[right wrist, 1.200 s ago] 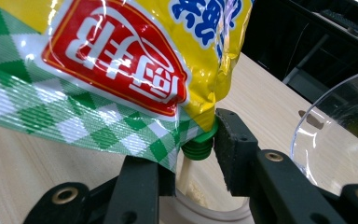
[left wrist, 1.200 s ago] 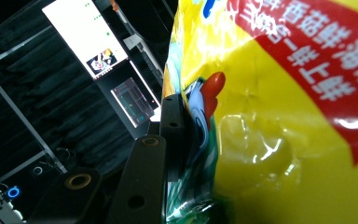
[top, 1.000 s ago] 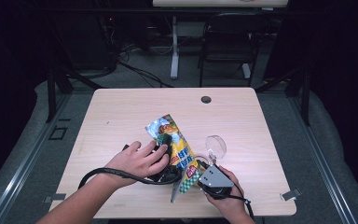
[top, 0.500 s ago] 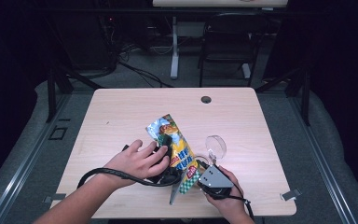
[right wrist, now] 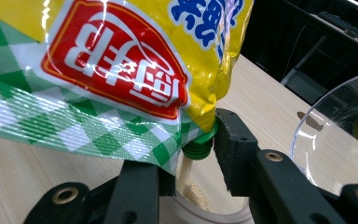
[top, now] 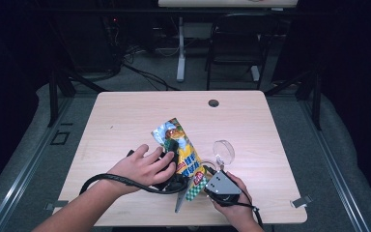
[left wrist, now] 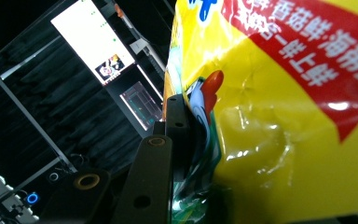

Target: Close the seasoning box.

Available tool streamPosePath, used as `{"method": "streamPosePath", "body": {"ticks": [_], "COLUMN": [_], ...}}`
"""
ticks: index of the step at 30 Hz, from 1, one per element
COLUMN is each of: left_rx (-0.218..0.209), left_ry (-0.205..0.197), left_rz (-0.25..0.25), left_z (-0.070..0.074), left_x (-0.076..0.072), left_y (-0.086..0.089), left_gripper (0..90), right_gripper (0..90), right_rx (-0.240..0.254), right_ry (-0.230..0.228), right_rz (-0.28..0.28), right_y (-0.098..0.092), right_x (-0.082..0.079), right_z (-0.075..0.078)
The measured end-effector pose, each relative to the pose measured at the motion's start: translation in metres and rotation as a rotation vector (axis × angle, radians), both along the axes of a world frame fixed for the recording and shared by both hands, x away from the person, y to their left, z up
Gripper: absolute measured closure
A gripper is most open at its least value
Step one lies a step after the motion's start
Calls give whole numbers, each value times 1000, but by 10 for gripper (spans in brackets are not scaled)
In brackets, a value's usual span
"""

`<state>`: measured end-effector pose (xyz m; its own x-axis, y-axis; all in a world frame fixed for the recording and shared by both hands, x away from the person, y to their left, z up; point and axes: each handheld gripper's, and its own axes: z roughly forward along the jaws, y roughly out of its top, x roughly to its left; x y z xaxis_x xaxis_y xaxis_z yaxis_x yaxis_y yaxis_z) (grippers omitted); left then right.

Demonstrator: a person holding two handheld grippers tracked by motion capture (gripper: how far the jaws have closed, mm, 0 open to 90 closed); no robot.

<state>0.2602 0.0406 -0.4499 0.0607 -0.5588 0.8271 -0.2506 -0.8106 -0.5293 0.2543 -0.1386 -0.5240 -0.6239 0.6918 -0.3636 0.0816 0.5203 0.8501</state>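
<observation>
Left tool (top: 174,159): jaws closed slightly further on upper part of snack bag (top: 183,157) over last second; bag foil between pads, creased at grip in left gripper view.
Left hand (top: 142,166): fingers sit marginally tighter over tool body; shift very small.
Bag: lean and outline over table (top: 125,116) show no shift that can be told at this picture size.
No other change detected between earlier high views and present one.
</observation>
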Motion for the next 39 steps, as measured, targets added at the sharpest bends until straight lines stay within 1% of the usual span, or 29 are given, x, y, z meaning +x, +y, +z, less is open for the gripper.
{"method": "streamPosePath", "body": {"ticks": [5, 8, 13, 15, 22, 26, 27, 31, 33, 36, 39], "left_rx": [1, 8, 3, 6, 10, 25, 10, 10, 26, 22, 27], "left_ry": [-4, -4, -7, -9, -14, -21, -14, -16, -27, -26, -25], "left_rz": [-5, 3, -7, 0, -3, 4, -4, -6, 1, -3, -2], "left_z": [0, 1, 1, 1, 2, 4, 3, 3, 5, 5, 5], "left_x": [0, 0, 0, 0, -1, -2, -1, -2, -3, -3, -3], "left_y": [0, -1, -2, -2, -4, -5, -5, -5, -6, -6, -6], "left_gripper": [821, 820, 819, 818, 815, 815, 815, 815, 816, 816, 816], "right_gripper": [702, 702, 702, 702, 702, 702, 702, 702, 702, 702, 702], "right_rx": [1, 1, 0, 0, 1, 4, 4, 3, 2, 4, 3], "right_ry": [0, 1, 4, 4, 4, 4, 3, 5, 4, 3, 3], "right_rz": [0, 0, 0, 0, -1, -2, -2, -2, -2, -3, -4], "right_y": [0, -1, -1, -1, -1, -1, -1, -1, -1, -1, -1], "right_x": [0, 0, 0, 0, 0, 0, 0, 0, 0, 0, 0], "right_z": [0, 0, 0, 0, 1, 1, 1, 1, 1, 1, 1]}}
